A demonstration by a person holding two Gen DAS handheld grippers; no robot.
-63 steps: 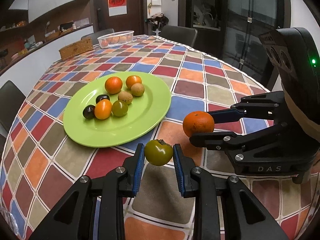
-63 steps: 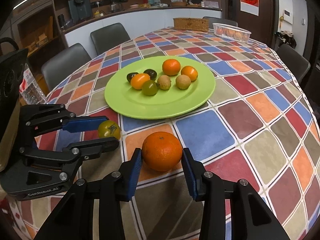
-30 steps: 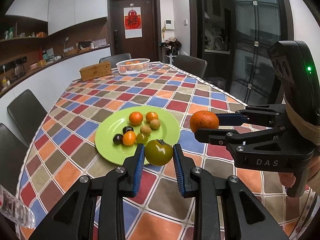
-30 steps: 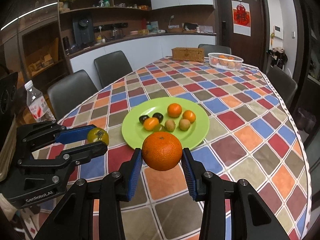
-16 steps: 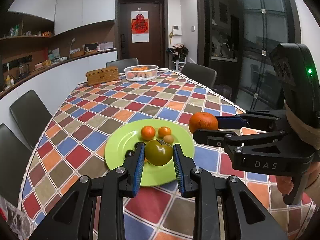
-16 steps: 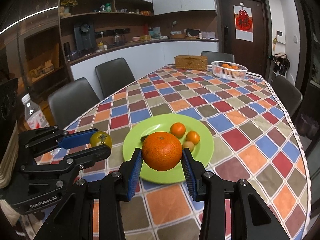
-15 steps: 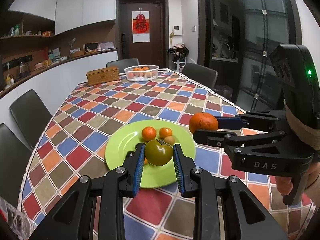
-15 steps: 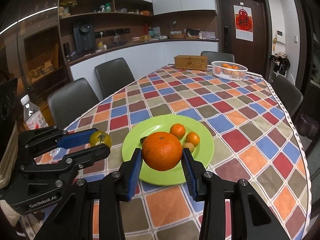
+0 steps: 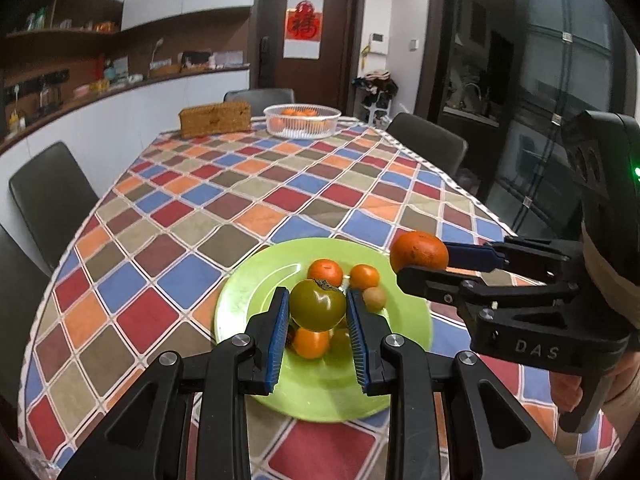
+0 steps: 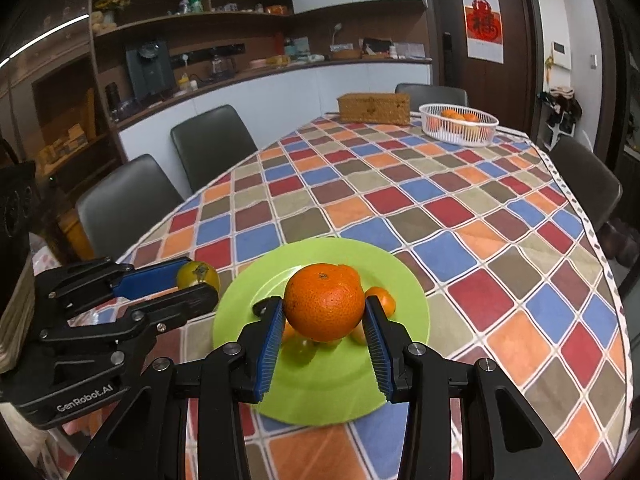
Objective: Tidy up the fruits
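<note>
Fruits fill both claws: the left gripper (image 9: 318,320) is clenched on a green tomato (image 9: 317,305) at lower centre of the left wrist view, its blue pads (image 9: 277,336) pressing both sides. The right gripper (image 10: 325,338) grasps an orange (image 10: 324,307) the same way at lower centre of the right wrist view. Both fruits are held in the air above the green plate (image 9: 256,280).

On the plate, behind and under the tomato, lie two small oranges (image 9: 325,272), a brownish kiwi-like fruit (image 9: 374,297) and an orange tomato (image 9: 311,342); other pieces are hidden by the claws. At the far end of the table, top centre of the left view, a white basket (image 9: 302,121) holds several oranges, and a woven box (image 9: 215,119) stands just left of it. The checked tablecloth (image 9: 248,184) covers the whole table.

The right gripper's body reads "DAS" at right in the left view; the left gripper's body reads "GenRobot.AI" at lower left in the right view. A red poster (image 9: 303,26) with a Chinese character hangs on the door.

Compared with two seconds ago, both fruits were then low over the tablecloth in front of the plate; now they sit higher and over the plate, and the far basket shows more fully.
</note>
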